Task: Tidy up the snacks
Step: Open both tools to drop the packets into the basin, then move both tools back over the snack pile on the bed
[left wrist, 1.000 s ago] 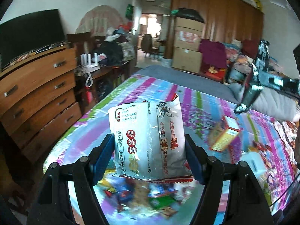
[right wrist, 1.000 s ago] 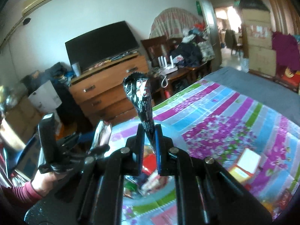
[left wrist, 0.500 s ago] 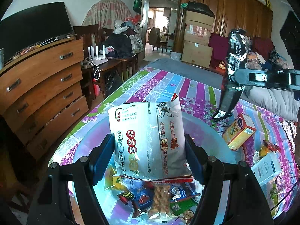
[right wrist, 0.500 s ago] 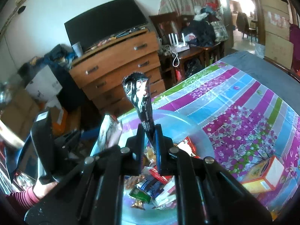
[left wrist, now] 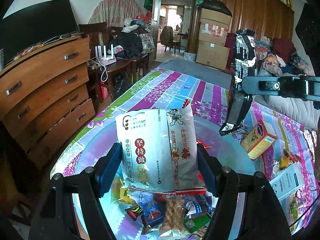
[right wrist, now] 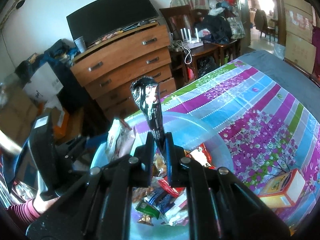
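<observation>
My left gripper [left wrist: 159,160] is shut on a white snack bag [left wrist: 156,144] with red and grey print, held upright by its two side edges just above a pale blue basin [left wrist: 94,146]. Several small snack packs [left wrist: 172,212] lie in the basin. My right gripper [right wrist: 160,142] is shut on a slim black packet [right wrist: 149,108] that stands up from its pads over the basin's rim [right wrist: 200,126]. In the left wrist view that black packet [left wrist: 244,56] hangs to the right of the white bag, above the basin's far right edge. The white bag [right wrist: 118,140] also shows at the left of the right wrist view.
The basin sits on a bed with a striped floral cover [left wrist: 180,88]. An orange box [left wrist: 259,141] and a white box [left wrist: 286,182] lie on the cover to the right of it. A wooden dresser [left wrist: 46,92] stands left of the bed. A hand in a pink striped sleeve [right wrist: 30,208] holds the left gripper.
Both grippers have come over the basin, which now shows beneath them. The right gripper carried the black packet leftward, closer to the white bag. Both grips are unchanged.
</observation>
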`<state>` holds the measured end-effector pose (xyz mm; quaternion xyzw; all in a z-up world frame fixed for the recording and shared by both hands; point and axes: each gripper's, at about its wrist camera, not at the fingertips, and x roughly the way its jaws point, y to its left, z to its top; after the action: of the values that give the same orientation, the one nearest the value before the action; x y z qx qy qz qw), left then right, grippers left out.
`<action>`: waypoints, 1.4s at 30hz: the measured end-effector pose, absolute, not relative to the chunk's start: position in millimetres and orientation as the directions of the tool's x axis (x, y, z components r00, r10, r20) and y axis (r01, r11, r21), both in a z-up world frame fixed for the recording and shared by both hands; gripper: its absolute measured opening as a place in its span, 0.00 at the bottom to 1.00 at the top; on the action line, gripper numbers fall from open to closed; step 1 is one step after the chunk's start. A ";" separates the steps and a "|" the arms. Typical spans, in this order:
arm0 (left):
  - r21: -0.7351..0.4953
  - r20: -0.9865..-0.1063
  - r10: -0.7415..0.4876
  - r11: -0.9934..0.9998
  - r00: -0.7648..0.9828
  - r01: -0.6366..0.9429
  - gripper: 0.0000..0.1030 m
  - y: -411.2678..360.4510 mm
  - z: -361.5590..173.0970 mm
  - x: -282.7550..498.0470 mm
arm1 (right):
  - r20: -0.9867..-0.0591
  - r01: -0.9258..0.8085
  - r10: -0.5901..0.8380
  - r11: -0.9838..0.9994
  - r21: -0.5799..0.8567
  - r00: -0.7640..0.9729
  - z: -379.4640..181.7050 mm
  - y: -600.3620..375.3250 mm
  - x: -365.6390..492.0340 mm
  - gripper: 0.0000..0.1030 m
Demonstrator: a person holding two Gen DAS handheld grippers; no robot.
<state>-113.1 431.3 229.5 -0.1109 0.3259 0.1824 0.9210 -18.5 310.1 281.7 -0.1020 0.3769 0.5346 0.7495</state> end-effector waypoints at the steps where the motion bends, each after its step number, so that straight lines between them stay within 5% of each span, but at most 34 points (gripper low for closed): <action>1: -0.086 -0.644 0.263 0.908 0.718 -0.410 0.72 432.3 228.5 -112.5 | -0.674 -0.879 0.726 0.402 0.254 0.137 281.4 312.6 -18.5 0.13; 4: -0.082 -0.661 0.263 0.906 0.703 -0.416 0.73 432.6 225.0 -109.4 | -0.677 -0.871 0.727 0.402 0.283 0.115 278.3 317.3 -14.6 0.20; 6: -0.076 -0.667 0.267 0.905 0.695 -0.419 0.73 432.2 223.6 -108.1 | -0.674 -0.866 0.728 0.411 0.284 0.124 278.2 316.9 -12.9 0.38; 14: -0.080 -0.671 0.278 0.894 0.687 -0.440 0.80 433.8 222.5 -106.9 | -0.661 -0.864 0.740 0.409 0.293 0.126 280.4 310.8 -13.8 0.42; 18: -0.049 -0.663 0.324 0.881 0.675 -0.470 0.94 430.9 225.8 -106.7 | -0.645 -0.856 0.749 0.424 0.294 0.149 283.0 304.4 -17.0 0.83; 25: 0.014 -0.644 0.412 0.849 0.645 -0.529 0.99 428.3 231.6 -106.3 | -0.643 -0.852 0.749 0.433 0.295 0.158 282.8 296.4 -18.0 0.84; 33: 0.082 -0.624 0.492 0.814 0.608 -0.575 0.99 422.0 232.4 -107.0 | -0.641 -0.835 0.749 0.454 0.311 0.169 271.1 272.6 -21.3 0.98; 42: 0.125 -0.569 0.537 0.805 0.623 -0.579 1.00 400.4 246.9 -112.9 | -0.637 -0.799 0.745 0.499 0.335 0.197 262.9 230.9 -19.6 0.99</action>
<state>-112.9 400.4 246.9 -0.0350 0.3039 0.3101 0.9002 -19.6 230.9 262.9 -0.0348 0.3896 0.4995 0.7730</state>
